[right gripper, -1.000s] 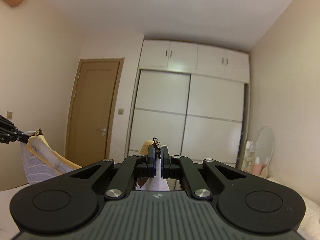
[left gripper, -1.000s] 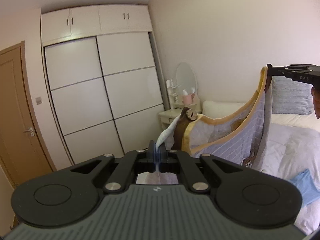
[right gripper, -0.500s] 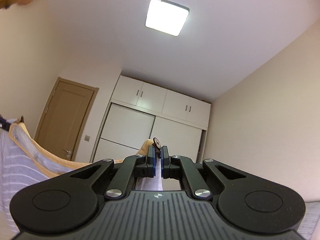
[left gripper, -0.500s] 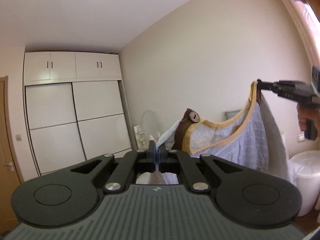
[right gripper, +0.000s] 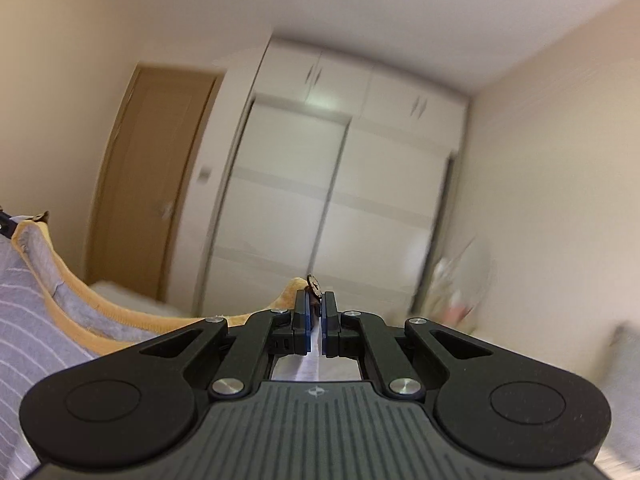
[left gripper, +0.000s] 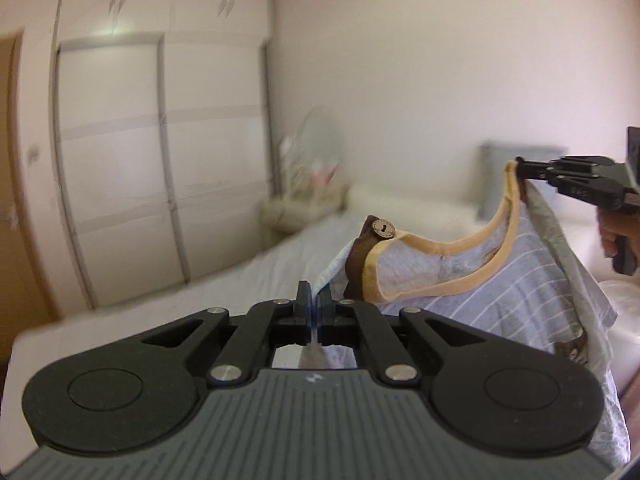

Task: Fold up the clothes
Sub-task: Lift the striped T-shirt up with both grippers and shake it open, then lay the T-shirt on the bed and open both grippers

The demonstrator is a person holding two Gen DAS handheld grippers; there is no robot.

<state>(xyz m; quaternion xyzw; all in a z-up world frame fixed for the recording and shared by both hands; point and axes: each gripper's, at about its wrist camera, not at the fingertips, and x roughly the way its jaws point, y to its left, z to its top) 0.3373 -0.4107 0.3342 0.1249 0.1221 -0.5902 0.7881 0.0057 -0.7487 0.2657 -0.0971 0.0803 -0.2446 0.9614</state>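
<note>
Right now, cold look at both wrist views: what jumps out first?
The striped garment with its mustard-yellow neckline, stretched in the air between both grippers over the white bed. The left gripper pinches one shoulder by a wooden button; the right gripper clamps the other shoulder at the right edge of the left wrist view. Behind, a white sliding wardrobe beside a brown door, both motion-blurred.
</note>
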